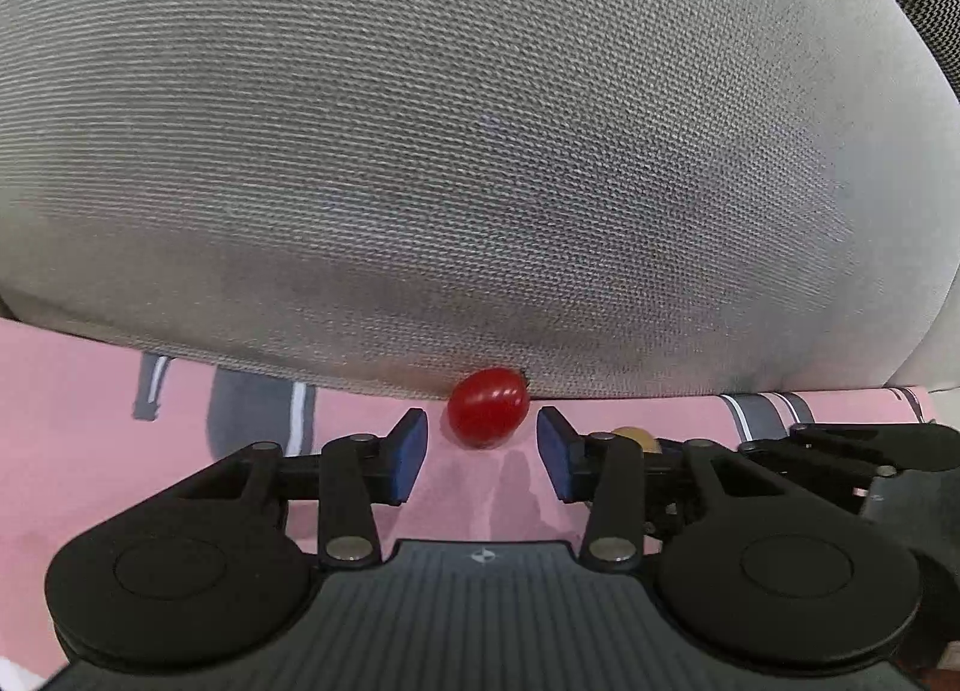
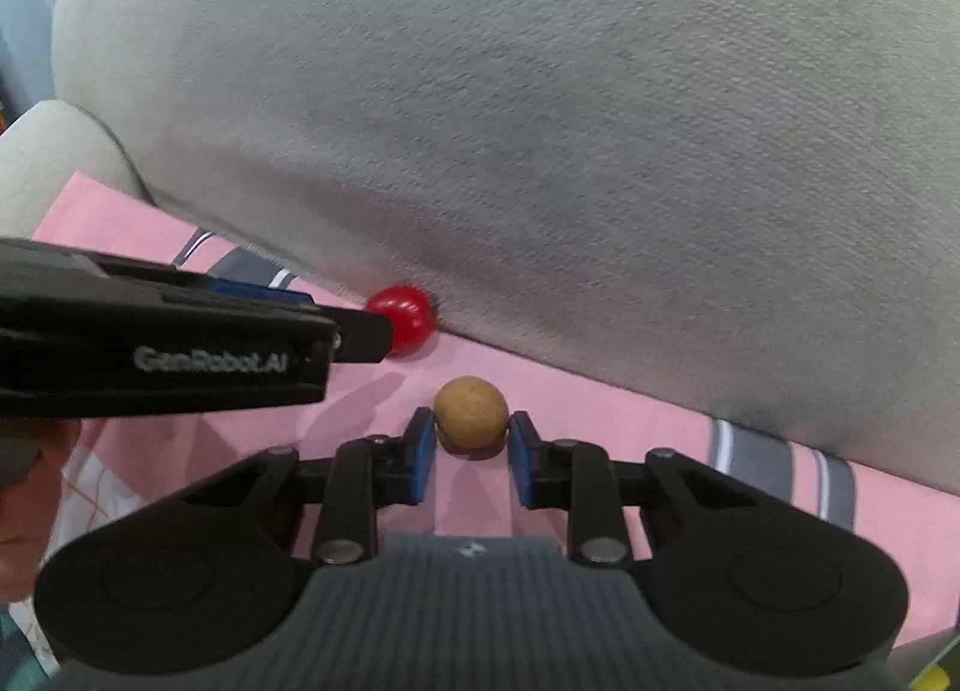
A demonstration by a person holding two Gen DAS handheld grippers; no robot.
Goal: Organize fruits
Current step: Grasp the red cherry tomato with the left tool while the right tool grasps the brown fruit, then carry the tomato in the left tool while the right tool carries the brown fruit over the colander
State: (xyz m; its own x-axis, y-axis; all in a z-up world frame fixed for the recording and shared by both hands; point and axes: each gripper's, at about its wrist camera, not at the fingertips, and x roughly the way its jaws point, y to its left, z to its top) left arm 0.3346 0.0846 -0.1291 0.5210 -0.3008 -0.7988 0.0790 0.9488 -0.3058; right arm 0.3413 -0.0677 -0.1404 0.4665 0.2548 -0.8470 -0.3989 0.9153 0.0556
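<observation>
The left gripper [image 1: 482, 454] lies low over the pink cloth [image 1: 72, 391], its blue-padded jaws spread wider than the red cherry tomato [image 1: 489, 406] that sits just ahead of them at 12 o'clock. Neither pad touches the fruit; a little bare cloth shows on each side of it, and the tips reach only to its near side. The tomato's far side rests against the foot of a grey woven cushion [image 1: 456, 138], which fills the whole upper view, so there is no room beyond the fruit; open cloth runs off toward 9 o'clock and, more narrowly, toward 3 o'clock, where the other tool's black linkage crowds in.

The right gripper [image 2: 470, 454] also lies nearly flat to the cloth, pointing at the cushion [image 2: 600, 120]. Its jaws are partly open and flank a round tan-brown fruit [image 2: 471, 412]. The pad tips stand at the fruit's near flanks with almost no gap; whether they press on it cannot be told, and the fruit rests on the pink cloth [image 2: 600, 409] with its shadow under it. Pink cloth lies open between this fruit and the cushion's lower edge, which runs from 9 o'clock down toward 3 o'clock.

From the right wrist, the left gripper [image 2: 366, 334] enters from 9 o'clock as a long black body, level with the cloth, its tip overlapping the near-left side of the cherry tomato [image 2: 408, 319] at about 11 o'clock. The tomato lies well apart from the tan fruit, up against the cushion. A sliver of the holder's skin shows at 8 o'clock, too little to read the hand's pose.
</observation>
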